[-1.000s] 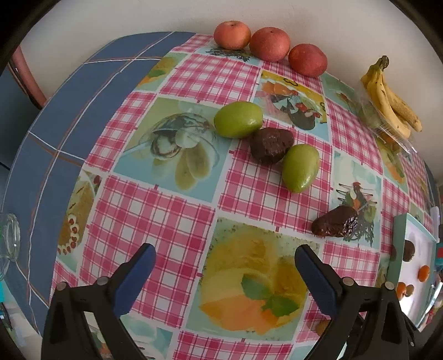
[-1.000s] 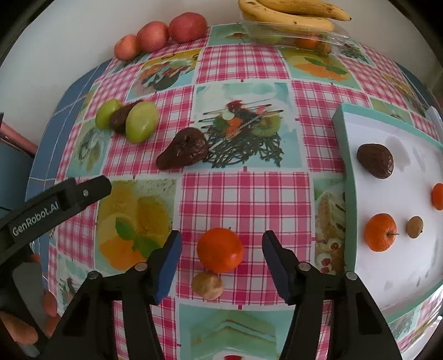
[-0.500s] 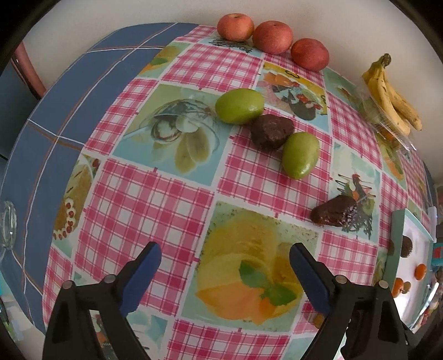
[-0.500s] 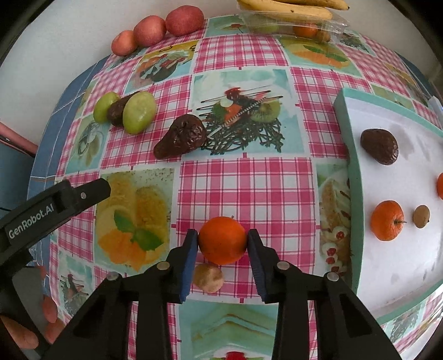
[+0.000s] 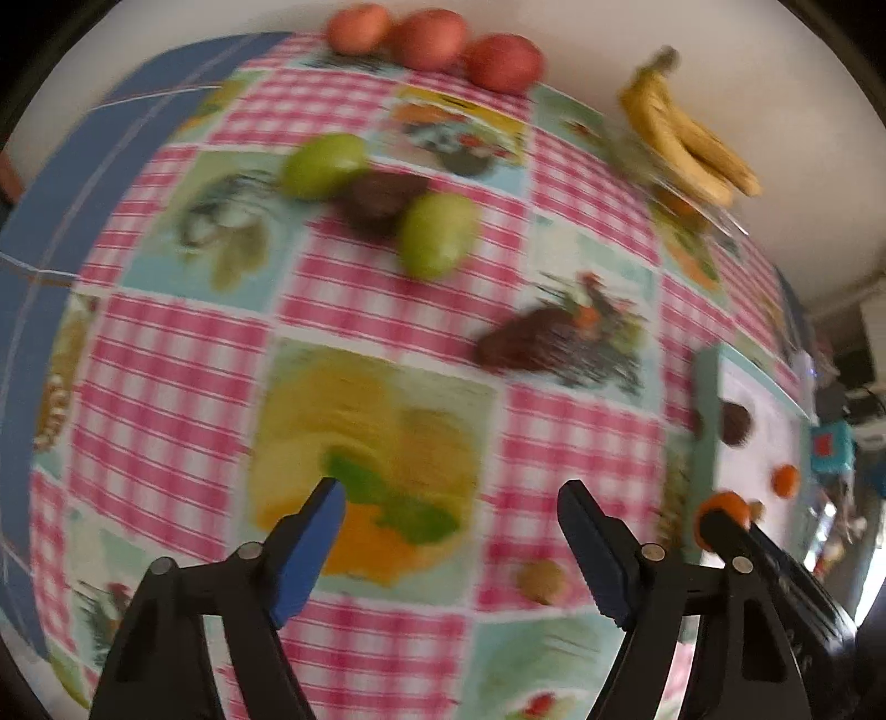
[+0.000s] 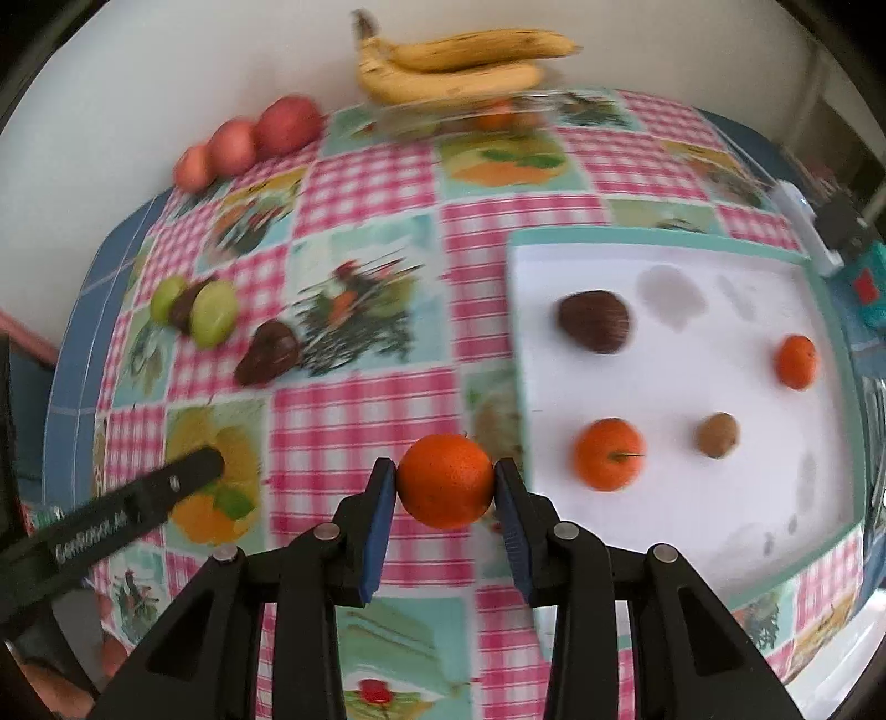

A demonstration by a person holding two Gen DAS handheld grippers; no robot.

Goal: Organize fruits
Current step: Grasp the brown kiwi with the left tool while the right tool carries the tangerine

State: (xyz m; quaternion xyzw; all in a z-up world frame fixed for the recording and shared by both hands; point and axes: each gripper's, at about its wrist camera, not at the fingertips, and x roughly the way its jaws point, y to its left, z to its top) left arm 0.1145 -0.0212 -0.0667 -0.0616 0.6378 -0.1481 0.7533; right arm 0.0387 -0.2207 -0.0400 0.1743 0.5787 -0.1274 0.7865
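My right gripper (image 6: 446, 487) is shut on an orange mandarin (image 6: 446, 481), held above the checked cloth just left of the white tray (image 6: 664, 238). On the tray lie a dark brown fruit (image 6: 593, 321), two mandarins (image 6: 608, 454) and a small brown fruit (image 6: 717, 435). My left gripper (image 5: 451, 498) hangs over the cloth with its jaws closing and nothing between them. Another small brown fruit (image 5: 541, 579) lies on the cloth near its right finger. Two green fruits (image 5: 437, 235) flank a dark fruit (image 5: 382, 202), and a dark pear-shaped fruit (image 5: 526, 346) lies apart.
Three red apples (image 5: 432, 39) line the wall at the back. Bananas (image 6: 459, 66) rest on a clear plastic box beside them. A teal device (image 6: 869, 293) sits past the tray's far right corner. The table's blue edge (image 5: 33, 232) runs along the left.
My right gripper closed on the mandarin, lifted it and carried it right toward the tray, leaving the small brown fruit behind. The left gripper's jaws narrowed and it shifted right.
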